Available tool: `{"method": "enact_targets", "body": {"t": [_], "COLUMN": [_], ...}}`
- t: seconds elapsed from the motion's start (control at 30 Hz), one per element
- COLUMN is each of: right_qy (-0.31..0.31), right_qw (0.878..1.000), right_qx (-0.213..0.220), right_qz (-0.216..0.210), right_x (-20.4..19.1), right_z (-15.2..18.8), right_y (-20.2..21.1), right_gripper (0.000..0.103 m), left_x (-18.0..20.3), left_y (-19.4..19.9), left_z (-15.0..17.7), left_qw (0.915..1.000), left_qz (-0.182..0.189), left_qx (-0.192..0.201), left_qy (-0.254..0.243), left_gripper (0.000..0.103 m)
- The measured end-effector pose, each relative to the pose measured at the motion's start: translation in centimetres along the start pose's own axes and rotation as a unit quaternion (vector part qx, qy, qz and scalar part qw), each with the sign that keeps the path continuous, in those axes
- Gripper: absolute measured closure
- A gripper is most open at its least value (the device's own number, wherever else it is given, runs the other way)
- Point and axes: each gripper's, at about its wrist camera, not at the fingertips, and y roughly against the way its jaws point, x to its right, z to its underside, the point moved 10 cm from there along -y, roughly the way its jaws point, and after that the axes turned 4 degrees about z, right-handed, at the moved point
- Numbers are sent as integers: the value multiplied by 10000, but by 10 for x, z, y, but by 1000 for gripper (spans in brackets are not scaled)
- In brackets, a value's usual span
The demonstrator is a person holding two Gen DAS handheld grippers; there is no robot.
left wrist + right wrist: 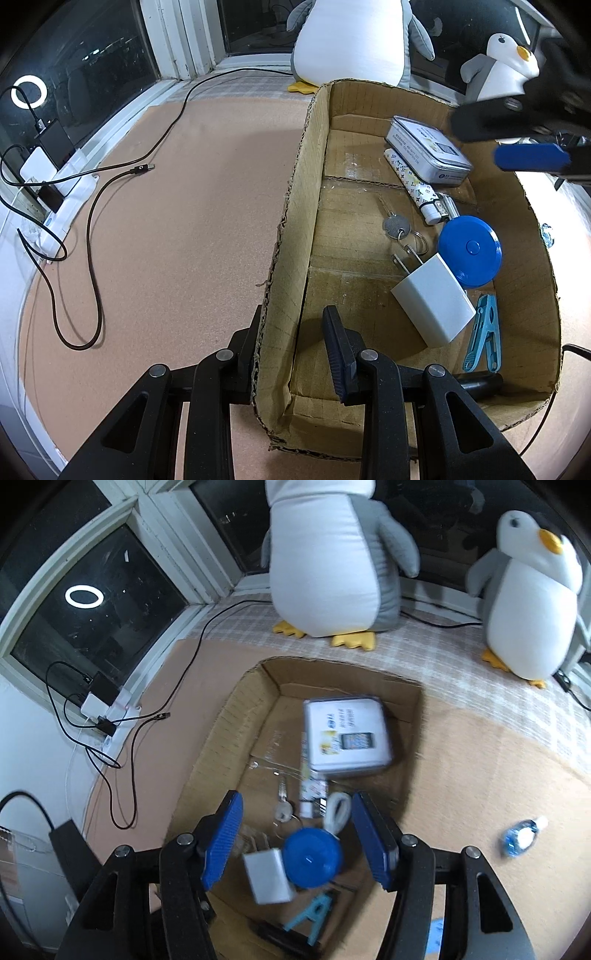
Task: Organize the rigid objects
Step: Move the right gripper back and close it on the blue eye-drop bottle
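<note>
An open cardboard box (291,206) (221,731) holds a grey tin (428,149) (347,734), a patterned lighter (413,184), keys (397,225), a round blue tape measure (469,251) (312,856), a white charger (432,299) (267,877) and a blue clothespin (484,332). My left gripper (293,314) is shut on the box's left wall, one finger outside and one inside. Above the box, my right gripper (297,801) (513,142) stands open. A small white looped thing (338,810) shows blurred below its fingers, apart from the blue pads (223,838).
Two plush penguins (332,554) (528,602) sit by the dark window. Black cables (92,229) and a white power strip (62,195) lie left of the box. A small blue bottle (522,836) rests on the brown mat to the right. A black cylinder (480,384) lies in the box's near corner.
</note>
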Motion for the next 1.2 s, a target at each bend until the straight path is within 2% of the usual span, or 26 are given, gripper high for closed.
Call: {"method": "enact_targets", "body": {"t": [0.23,0.43,0.57,0.73,1.03,1.2], "right_qy": [-365,-794,-1197,-1675,-2847,-3168], "right_qw": [9989,9946,9908,9830,9567,9464], "right_qx": [285,541,473,227,-204,-313], "right_qz": [99,396,423,714,563,548], "right_x": [49,106,142,179,213,221], "right_z": [14,31,45,59,71,69], "right_y": [40,67,72,65,32,13], "right_gripper": [46,46,46,46,46,46], "left_x": [1,0,0,1,2,1], "left_y": [0,0,0,0,0,0], "left_z": [0,0,0,0,-1,0], "left_qw": [10000,10000,9999,9999,9999,9999], "left_qz": [-42,-62,-51,-75,-71,-53], "left_qx": [-2,-3,-7,-6,-7,-4], "left_qy": [-53,-77,-89,-115,-108,-92], "left_gripper": [72,72,71,71,71,71]}}
